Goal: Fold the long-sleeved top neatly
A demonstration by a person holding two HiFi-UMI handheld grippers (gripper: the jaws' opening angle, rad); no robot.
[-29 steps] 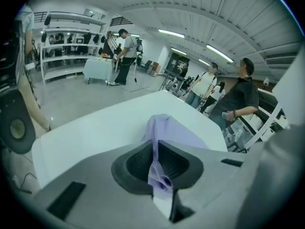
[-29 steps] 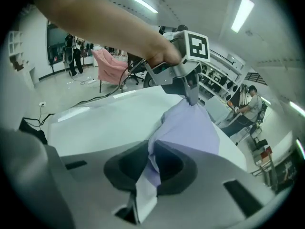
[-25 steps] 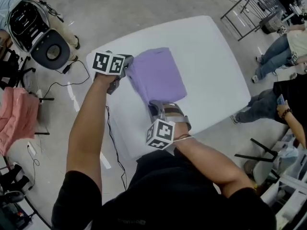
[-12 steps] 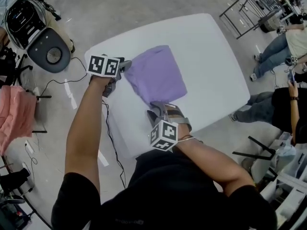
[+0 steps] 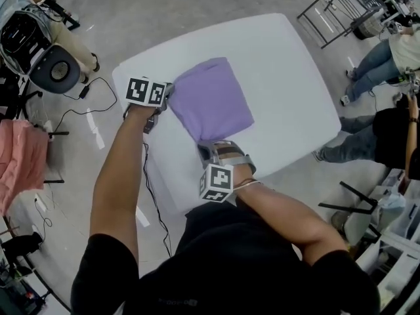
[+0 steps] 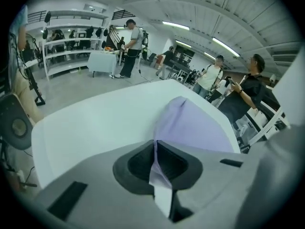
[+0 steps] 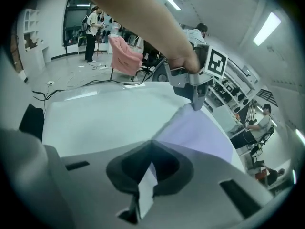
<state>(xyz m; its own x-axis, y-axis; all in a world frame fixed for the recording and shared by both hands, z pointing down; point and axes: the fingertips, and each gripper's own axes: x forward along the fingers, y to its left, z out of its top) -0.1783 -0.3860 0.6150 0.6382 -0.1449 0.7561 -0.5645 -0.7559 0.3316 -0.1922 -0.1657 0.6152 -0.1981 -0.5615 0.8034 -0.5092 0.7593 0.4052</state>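
- White bench [image 5: 282, 64] on a grey concrete floor; people sit and stand at the picture's right, and a pink garment [image 5: 23, 169] hangs at the left edge.
- Purple top [image 5: 210, 100] lies folded to a compact rough rectangle, flat on the bench, toward its left half.
- Left tongs [image 5: 167, 94] are at the top's left corner; right tongs [image 5: 209, 148] are at its near corner. Both sit on the same edge of the fold, well apart.
- Left tongs: jaws have just been closing and now pinch a thin lilac fold of the top, which runs out between the pads.
- Right tongs: jaws drawn together, clamped on a strip of the same fabric.
- Head view alone gives the whole outline of the fold and both arms reaching down to it; the pinch itself is too small to read there.
- Right gripper view alone shows the left tongs tip-down on the far corner of the cloth.
- Left gripper view shows shelving [image 6: 66, 51] and standing people behind the bench.
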